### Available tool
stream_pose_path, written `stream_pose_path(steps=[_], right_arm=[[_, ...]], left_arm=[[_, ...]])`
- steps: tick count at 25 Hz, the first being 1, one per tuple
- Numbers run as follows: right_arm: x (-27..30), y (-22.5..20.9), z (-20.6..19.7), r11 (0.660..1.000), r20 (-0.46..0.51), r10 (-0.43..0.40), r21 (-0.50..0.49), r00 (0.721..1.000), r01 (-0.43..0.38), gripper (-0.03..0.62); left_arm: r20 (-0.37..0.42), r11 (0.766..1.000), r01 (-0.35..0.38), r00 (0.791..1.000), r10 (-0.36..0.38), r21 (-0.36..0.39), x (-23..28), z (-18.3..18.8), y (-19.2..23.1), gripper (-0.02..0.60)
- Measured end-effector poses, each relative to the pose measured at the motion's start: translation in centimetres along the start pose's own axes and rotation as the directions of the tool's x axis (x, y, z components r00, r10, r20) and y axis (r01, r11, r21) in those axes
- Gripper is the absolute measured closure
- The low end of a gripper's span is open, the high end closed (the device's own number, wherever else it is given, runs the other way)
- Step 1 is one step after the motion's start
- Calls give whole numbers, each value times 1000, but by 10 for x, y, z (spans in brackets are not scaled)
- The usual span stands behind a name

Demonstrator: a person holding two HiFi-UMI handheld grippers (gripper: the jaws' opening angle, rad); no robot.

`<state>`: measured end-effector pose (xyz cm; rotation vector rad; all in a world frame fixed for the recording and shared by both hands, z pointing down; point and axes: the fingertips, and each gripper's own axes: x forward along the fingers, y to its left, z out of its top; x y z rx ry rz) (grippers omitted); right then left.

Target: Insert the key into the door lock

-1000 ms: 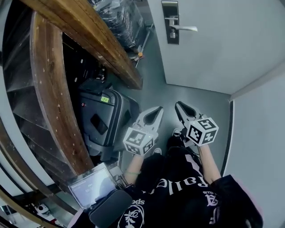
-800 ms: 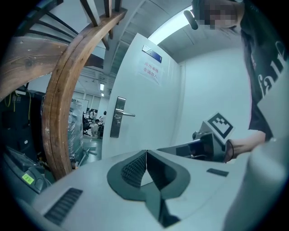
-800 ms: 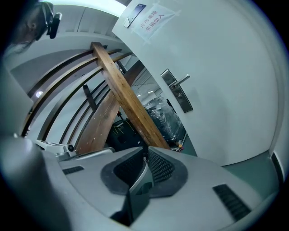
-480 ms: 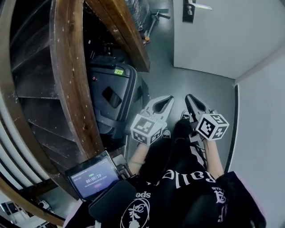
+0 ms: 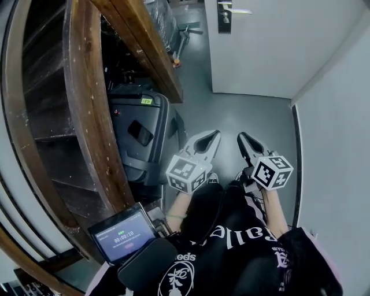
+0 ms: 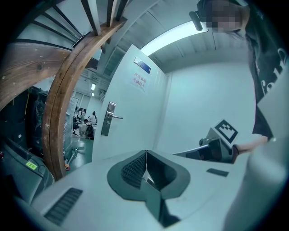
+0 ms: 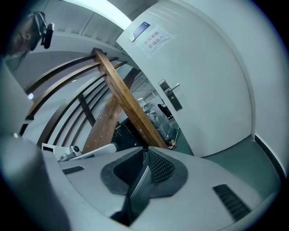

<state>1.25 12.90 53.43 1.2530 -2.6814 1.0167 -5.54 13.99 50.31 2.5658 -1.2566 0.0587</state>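
Observation:
The white door point(image 5: 260, 52) stands ahead across the grey floor, with its metal lock plate point(image 5: 224, 16) and lever handle point(image 5: 238, 10) at the top of the head view. The lock plate point(image 6: 108, 118) also shows in the left gripper view, and the lock plate point(image 7: 170, 95) in the right gripper view. My left gripper point(image 5: 215, 134) and right gripper point(image 5: 240, 136) hang side by side, low and well short of the door, both shut. A thin pale strip sits between the right jaws point(image 7: 146, 150); I cannot tell whether it is a key. The left jaws point(image 6: 145, 153) meet at the tip.
A curved wooden stair beam point(image 5: 144, 46) runs along the left. A black suitcase point(image 5: 141, 136) stands under it, just left of my left gripper. A small lit screen point(image 5: 120, 236) is by my hip. A white wall point(image 5: 335, 144) closes the right side.
The head view has swung, so the door handle sits further left than half a second ago. Both grippers stay shut, side by side and low.

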Motion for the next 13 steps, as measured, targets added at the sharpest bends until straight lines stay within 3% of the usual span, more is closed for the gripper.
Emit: stream_pose_path(steps=[13], right_arm=[[-85,-13,10,997,-22,63,-37,998,-64,546]], left_arm=[[52,997,-69,996,70,-24,5,9,-83,577]])
